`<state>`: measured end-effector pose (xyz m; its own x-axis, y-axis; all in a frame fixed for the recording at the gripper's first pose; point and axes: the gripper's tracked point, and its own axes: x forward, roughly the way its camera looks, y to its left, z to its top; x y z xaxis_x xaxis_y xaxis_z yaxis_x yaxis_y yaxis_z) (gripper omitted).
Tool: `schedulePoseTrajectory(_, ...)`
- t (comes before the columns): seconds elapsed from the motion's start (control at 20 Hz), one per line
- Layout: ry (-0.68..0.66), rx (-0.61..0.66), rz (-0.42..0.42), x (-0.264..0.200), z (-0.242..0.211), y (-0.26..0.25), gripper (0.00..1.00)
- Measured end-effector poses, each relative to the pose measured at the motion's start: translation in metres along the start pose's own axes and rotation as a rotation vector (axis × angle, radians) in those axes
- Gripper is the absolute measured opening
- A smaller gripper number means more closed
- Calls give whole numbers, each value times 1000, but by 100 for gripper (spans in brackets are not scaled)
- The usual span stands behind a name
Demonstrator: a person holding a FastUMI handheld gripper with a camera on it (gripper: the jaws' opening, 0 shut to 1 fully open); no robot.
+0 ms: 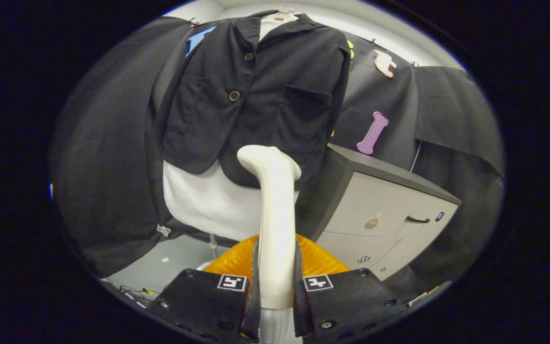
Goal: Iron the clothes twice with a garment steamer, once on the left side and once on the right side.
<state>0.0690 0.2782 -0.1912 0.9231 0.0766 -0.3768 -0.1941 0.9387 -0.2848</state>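
A black jacket [260, 95] hangs on a white hanger [284, 13] over a white ironing board [208, 200], beyond my fingers. My gripper [276, 282] is shut on the white handle of the garment steamer [275, 210], which stands upright between the fingers. The steamer's head [265, 157] points at the jacket's lower hem, near its middle. Whether the head touches the cloth I cannot tell.
A grey cabinet [385, 215] with drawers and a dark top stands to the right of the jacket. An orange ribbed part [237, 260] lies just behind the fingers. Grey floor [160, 267] with small cables shows at the lower left.
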Motion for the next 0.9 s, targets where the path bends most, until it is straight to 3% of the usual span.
schedulePoseTrajectory(0.2,8,-21,-3,-2,-3,-3,30)
schedulePoseTrajectory(0.35,-75,-17,-12,-21,30,-8,30)
schedulePoseTrajectory(0.9,-588,-1,81,-105,277,29,30)
